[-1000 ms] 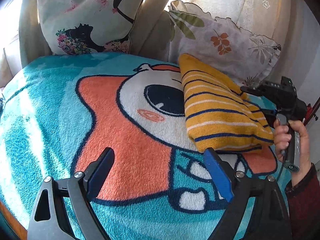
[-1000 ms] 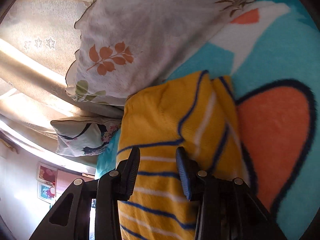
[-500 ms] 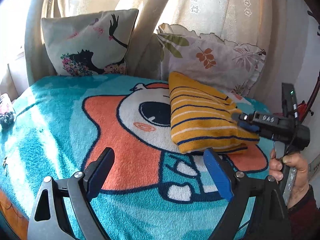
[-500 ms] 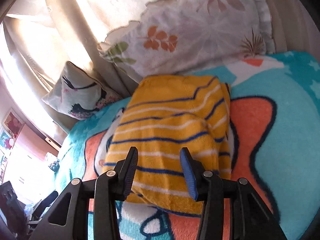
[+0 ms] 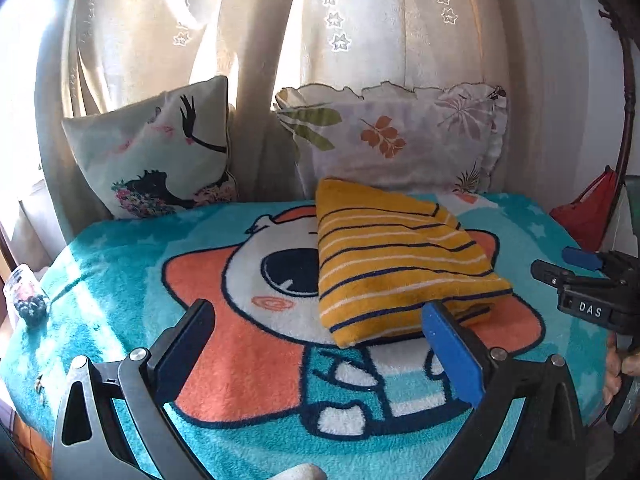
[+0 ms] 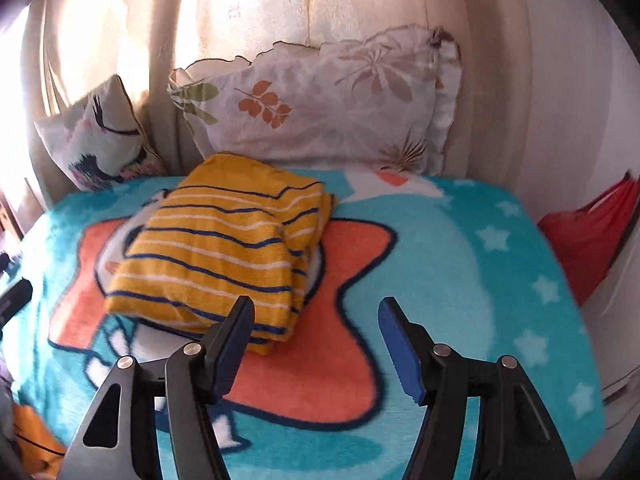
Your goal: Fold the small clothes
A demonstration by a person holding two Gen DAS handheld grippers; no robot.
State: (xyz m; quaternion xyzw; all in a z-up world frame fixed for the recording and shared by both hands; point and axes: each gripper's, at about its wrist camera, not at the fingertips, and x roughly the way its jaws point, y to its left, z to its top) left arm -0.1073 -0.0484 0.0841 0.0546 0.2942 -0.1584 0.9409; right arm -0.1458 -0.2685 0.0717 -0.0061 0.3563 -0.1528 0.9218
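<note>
A folded yellow garment (image 5: 396, 264) with navy and white stripes lies on the teal cartoon blanket (image 5: 120, 272), just in front of the leaf-print pillow. It also shows in the right wrist view (image 6: 224, 256). My left gripper (image 5: 320, 344) is open and empty, held back above the blanket's front part. My right gripper (image 6: 316, 336) is open and empty, just off the garment's near right corner. In the left wrist view the right gripper (image 5: 568, 264) shows at the far right edge.
A leaf-print pillow (image 5: 396, 140) and a dancer-print pillow (image 5: 160, 152) lean on the curtains behind. A small jar (image 5: 26, 294) lies at the blanket's left edge. A red bag (image 6: 592, 232) hangs at the right. More orange cloth (image 6: 32, 436) sits bottom left.
Both grippers have pulled back from the garment and levelled out. The right gripper's fingers have opened wider and left the folded garment lying on the blanket.
</note>
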